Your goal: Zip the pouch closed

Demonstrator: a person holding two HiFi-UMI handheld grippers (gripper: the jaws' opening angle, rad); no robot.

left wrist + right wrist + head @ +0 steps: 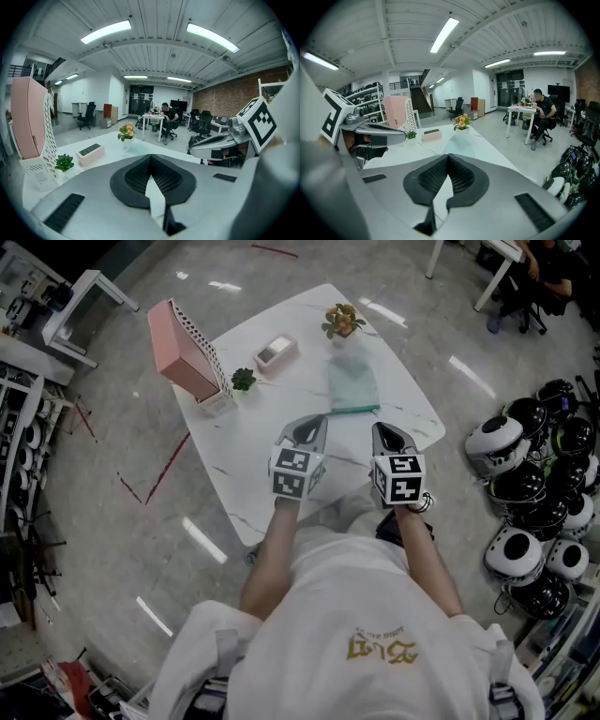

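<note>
A pale green see-through pouch (352,382) lies flat on the white marble table (253,442), its darker zipper edge toward me. It also shows as a faint pale shape in the left gripper view (137,148) and the right gripper view (459,146). My left gripper (314,423) and right gripper (382,430) hover side by side above the near part of the table, short of the pouch and not touching it. Both are shut with nothing between their jaws, as the left gripper (150,158) and the right gripper (448,157) show in their own views.
On the far left of the table stand a pink perforated stand (187,348), a small green plant (243,379) and a small pink box (276,351). A flower pot (342,322) sits behind the pouch. Several helmets (534,484) lie on the floor at right.
</note>
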